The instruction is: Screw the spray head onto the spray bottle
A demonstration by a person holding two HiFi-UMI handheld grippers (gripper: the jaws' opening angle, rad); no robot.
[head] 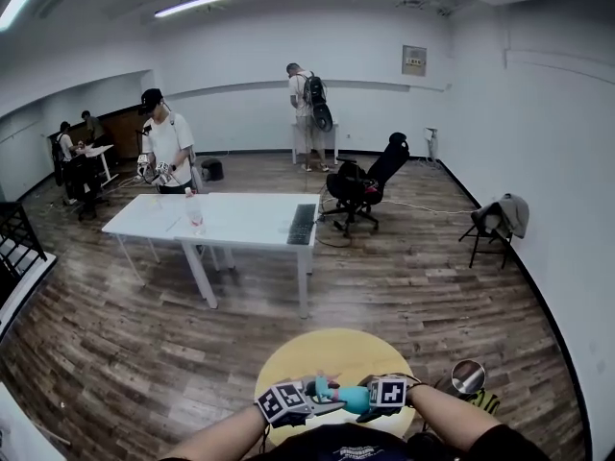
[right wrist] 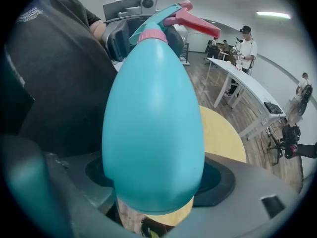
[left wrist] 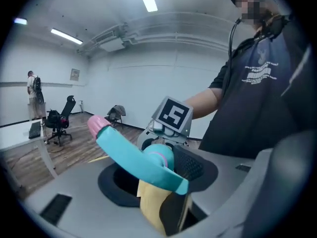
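Note:
A teal egg-shaped spray bottle (right wrist: 153, 123) fills the right gripper view, its base between the jaws of my right gripper (right wrist: 153, 187), which is shut on it. On its neck sits the teal spray head (right wrist: 166, 14) with a pink collar and a pink trigger (right wrist: 195, 21). In the left gripper view the spray head (left wrist: 133, 155) with its pink nozzle (left wrist: 98, 124) lies across the jaws of my left gripper (left wrist: 153, 182), whose black pads press on it. In the head view both grippers, left (head: 285, 403) and right (head: 388, 393), hold the bottle (head: 351, 399) level between them over the yellow table.
The round yellow table (head: 336, 349) is right below my hands. A shiny round object (head: 468, 376) lies at its right. Farther off stand a long white table (head: 221, 219) with a person (head: 168, 147) beside it, a black office chair (head: 370, 181) and a folding chair (head: 500, 221).

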